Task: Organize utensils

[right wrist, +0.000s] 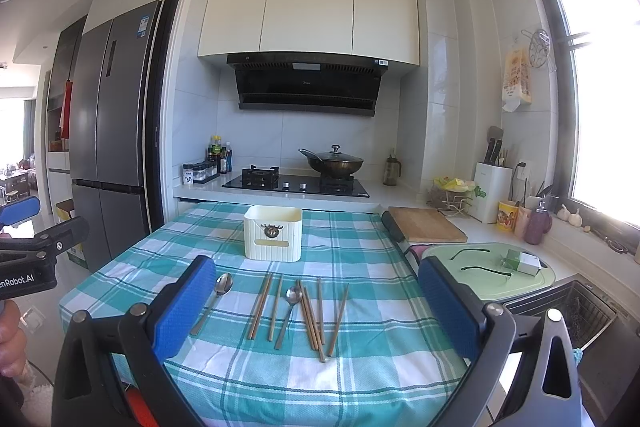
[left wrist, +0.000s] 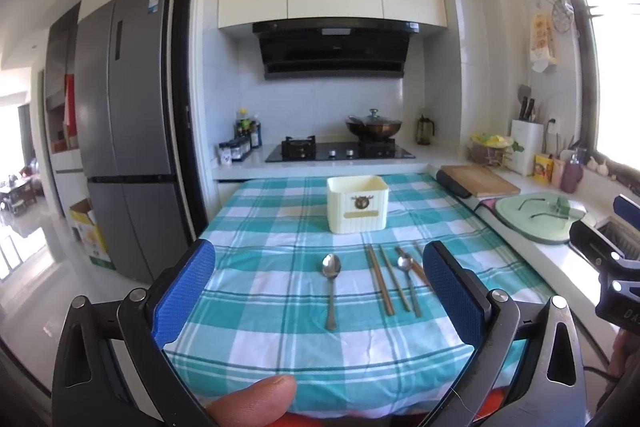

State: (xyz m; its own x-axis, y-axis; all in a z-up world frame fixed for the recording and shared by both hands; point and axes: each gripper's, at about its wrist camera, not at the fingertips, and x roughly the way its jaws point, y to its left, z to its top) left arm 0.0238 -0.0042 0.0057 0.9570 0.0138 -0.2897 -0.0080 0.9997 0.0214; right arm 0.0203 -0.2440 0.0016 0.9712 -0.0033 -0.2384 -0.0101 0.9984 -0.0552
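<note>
A cream utensil holder (left wrist: 357,203) (right wrist: 273,233) stands upright on the teal checked tablecloth (left wrist: 280,359) (right wrist: 360,367). In front of it lie two steel spoons (left wrist: 331,287) (right wrist: 212,301), the second spoon (left wrist: 409,281) (right wrist: 289,311) among several wooden chopsticks (left wrist: 381,281) (right wrist: 308,315). My left gripper (left wrist: 320,291) hovers open near the table's front edge, with nothing between its blue pads (left wrist: 184,295). To its right, my right gripper (right wrist: 316,311) is open and empty too, held short of the chopsticks.
A wooden cutting board (right wrist: 426,225) and a green lid (right wrist: 488,277) sit on the counter at right, beside a sink (right wrist: 568,311). Behind the table is a stove with a wok (right wrist: 332,163). A fridge (left wrist: 124,155) stands left. A thumb (left wrist: 256,401) shows at the bottom.
</note>
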